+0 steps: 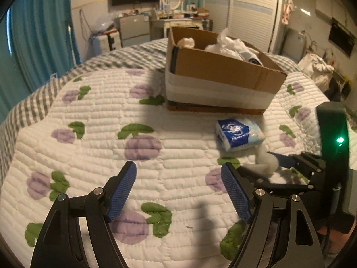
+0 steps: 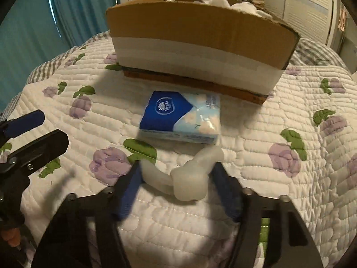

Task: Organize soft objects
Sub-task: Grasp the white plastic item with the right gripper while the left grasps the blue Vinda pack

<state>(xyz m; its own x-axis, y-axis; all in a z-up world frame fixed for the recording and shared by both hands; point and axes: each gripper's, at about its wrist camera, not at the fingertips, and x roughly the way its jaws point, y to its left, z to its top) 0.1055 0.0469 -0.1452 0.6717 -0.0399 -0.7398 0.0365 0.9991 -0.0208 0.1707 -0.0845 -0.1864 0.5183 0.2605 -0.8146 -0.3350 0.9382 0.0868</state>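
The right gripper (image 2: 177, 174) has its jaws around a soft white lump (image 2: 189, 178) just in front of the tissue pack (image 2: 181, 117) on the quilt (image 2: 290, 201); motion blur hides whether both pads truly pinch it, but it looks held. The left gripper (image 1: 178, 192) hovers wide open with nothing in it. The cardboard box (image 2: 200, 35), already holding white soft things, stands just behind the pack. The lump is squashy and knobbly, so a shallow grip could let it slip out on the way over the box wall.
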